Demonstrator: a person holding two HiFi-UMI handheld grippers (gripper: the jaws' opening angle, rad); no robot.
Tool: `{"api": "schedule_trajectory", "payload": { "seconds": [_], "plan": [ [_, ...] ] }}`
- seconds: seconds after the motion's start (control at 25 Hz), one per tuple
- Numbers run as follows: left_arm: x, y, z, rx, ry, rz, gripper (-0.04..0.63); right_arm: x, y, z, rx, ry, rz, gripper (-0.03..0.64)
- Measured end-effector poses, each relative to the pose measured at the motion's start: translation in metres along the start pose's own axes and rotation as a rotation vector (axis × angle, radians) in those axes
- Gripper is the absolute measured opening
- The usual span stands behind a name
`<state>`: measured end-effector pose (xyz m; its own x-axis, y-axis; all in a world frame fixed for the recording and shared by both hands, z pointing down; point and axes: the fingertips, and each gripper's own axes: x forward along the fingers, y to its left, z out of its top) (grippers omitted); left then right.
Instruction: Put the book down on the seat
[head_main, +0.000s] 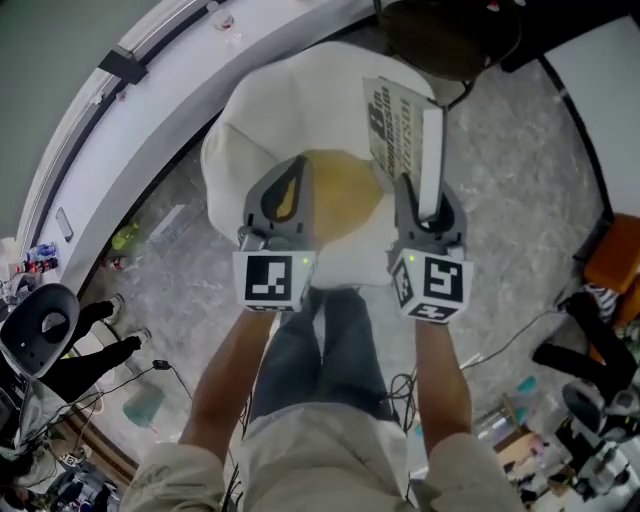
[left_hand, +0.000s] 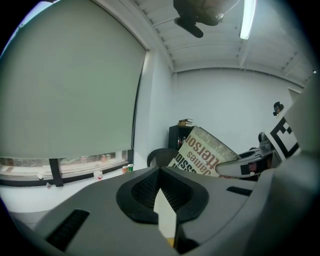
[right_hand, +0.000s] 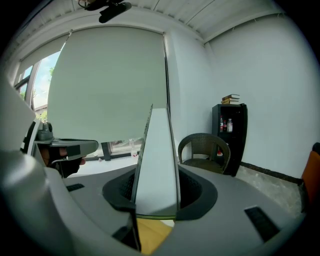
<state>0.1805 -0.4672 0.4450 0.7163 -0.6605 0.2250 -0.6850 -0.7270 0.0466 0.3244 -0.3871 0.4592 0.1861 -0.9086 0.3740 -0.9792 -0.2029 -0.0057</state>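
Note:
My right gripper (head_main: 424, 203) is shut on a book (head_main: 398, 122) and holds it on edge above the right side of the seat. The book has a white spine and a pale cover with large print. In the right gripper view the book (right_hand: 157, 159) stands upright between the jaws. The left gripper view shows its printed cover (left_hand: 204, 151) off to the right. The seat is a white armchair (head_main: 262, 118) with a yellow cushion (head_main: 345, 195). My left gripper (head_main: 296, 172) hovers over the cushion beside the book, its tips together and nothing held.
A dark wicker chair (head_main: 442, 36) stands behind the white one, next to a black shelf (right_hand: 229, 134). A white window ledge (head_main: 150, 85) curves along the left. Cables and clutter lie on the floor around my legs (head_main: 320, 350). An orange object (head_main: 616, 258) sits at the right.

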Motion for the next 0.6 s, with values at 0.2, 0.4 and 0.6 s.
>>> {"api": "schedule_trajectory", "payload": {
  "seconds": [0.2, 0.4, 0.6],
  "plan": [
    [0.016, 0.017, -0.070, -0.042, 0.053, 0.028, 0.006, 0.038, 0.011, -0.064, -0.018, 0.074, 0.031, 0.163],
    [0.031, 0.028, -0.134, -0.065, 0.088, 0.050, 0.006, 0.072, 0.013, -0.121, -0.033, 0.120, 0.049, 0.163],
    [0.047, 0.032, -0.187, -0.078, 0.110, 0.062, 0.006, 0.098, 0.011, -0.174, -0.057, 0.159, 0.060, 0.163]
  ]
}}
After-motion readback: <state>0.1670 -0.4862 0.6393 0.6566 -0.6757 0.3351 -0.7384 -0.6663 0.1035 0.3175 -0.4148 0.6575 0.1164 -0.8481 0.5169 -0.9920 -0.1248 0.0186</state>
